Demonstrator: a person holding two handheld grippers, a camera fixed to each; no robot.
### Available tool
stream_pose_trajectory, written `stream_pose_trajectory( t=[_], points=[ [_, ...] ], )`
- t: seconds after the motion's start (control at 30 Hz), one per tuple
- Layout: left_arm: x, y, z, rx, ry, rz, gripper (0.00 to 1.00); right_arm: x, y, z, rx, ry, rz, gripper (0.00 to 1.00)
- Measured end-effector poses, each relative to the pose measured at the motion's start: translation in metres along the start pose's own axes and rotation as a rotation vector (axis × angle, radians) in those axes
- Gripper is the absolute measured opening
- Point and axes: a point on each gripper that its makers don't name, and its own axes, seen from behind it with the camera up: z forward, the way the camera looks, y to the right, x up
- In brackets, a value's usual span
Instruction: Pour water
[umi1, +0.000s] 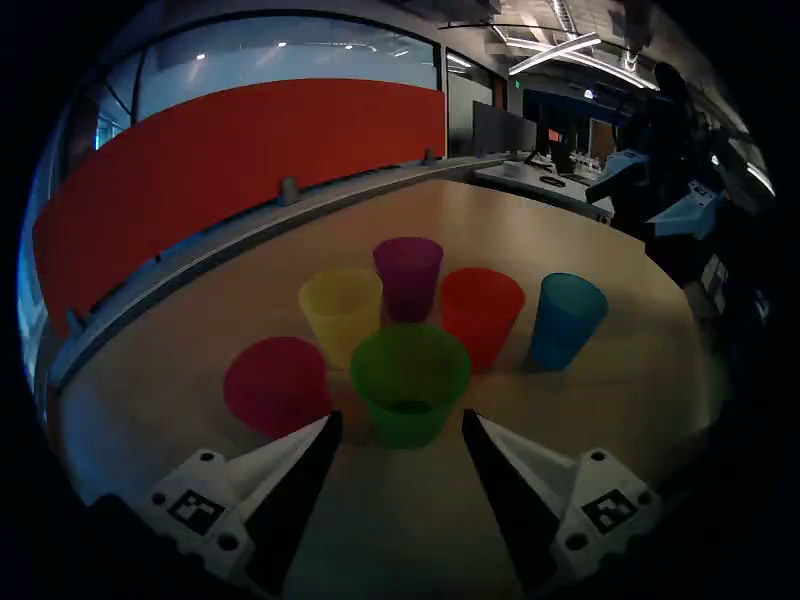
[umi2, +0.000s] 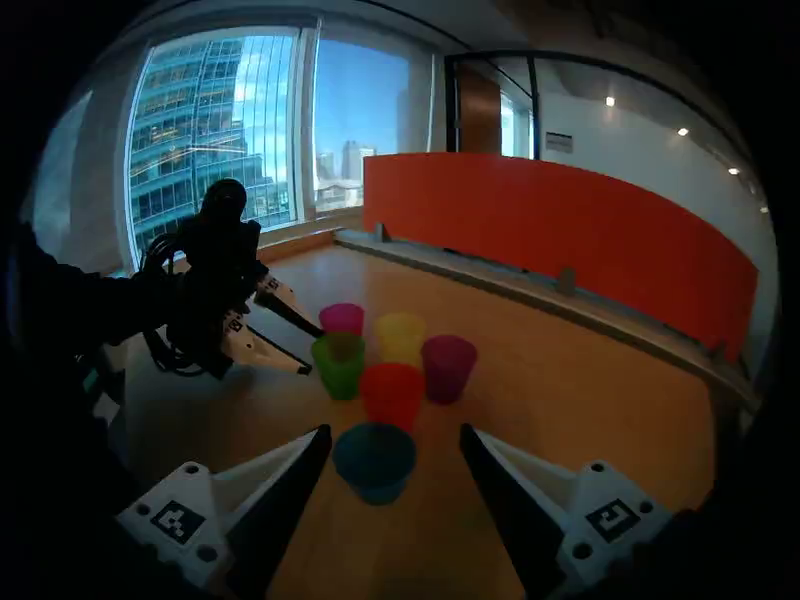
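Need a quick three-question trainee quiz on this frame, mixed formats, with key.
1. True or false: the left tool is shut on the green cup.
2. Fill in: the cup nearest the right tool is ___ in colour.
3. How many cups stand on the table?

Key: 1 false, the tool is open. 2 teal, the teal cup sits just ahead of its open fingers. 3 six.

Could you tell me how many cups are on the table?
6, in the left gripper view: green cup nearest, pink cup left of it, yellow cup, purple cup and orange cup behind, teal cup at right. None seems hidden.
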Motion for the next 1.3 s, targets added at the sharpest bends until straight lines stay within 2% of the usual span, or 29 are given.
stream_pose_trajectory(
  t=[0.8, 1.13, 1.3],
  points=[
    [0.010, 0.006, 0.034, -0.029, -0.004, 0.016, 0.89, -0.006, 0.005, 0.003, -0.004, -0.013, 0.017, 0.99],
    [0.010, 0.004, 0.041, -0.017, -0.016, 0.027, 0.89, -0.005, 0.006, 0.002, -0.004, -0.013, 0.020, 0.99],
    [0.011, 0.004, 0.043, -0.009, -0.016, 0.024, 0.85, -0.006, 0.006, 0.001, -0.003, -0.012, 0.021, 0.99]
  ],
)
